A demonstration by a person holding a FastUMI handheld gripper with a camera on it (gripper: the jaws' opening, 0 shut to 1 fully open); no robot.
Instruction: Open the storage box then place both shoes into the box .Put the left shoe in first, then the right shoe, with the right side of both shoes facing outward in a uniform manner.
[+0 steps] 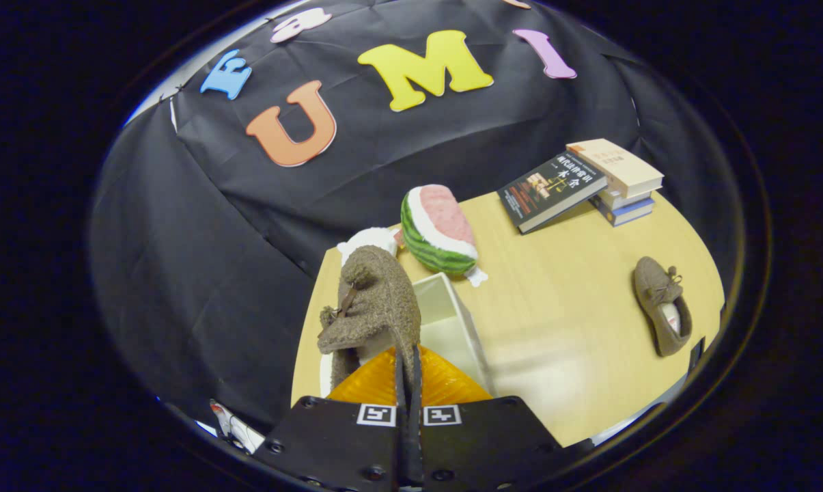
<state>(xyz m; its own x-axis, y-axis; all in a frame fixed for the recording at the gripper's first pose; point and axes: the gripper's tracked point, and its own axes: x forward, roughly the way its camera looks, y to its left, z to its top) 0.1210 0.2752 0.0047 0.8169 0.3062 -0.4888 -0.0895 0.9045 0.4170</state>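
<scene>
My gripper is shut on the rim of a brown fuzzy shoe, which hangs from the fingers with its lace side turned left. Right under and behind the held shoe stands the open white storage box; its inside wall shows just right of the shoe. A second brown shoe lies on the wooden table far to the right of the box, its opening facing up.
A plush watermelon slice sits just beyond the box, with a white soft object beside it. A leaning book rests against a stack of books at the far right of the table.
</scene>
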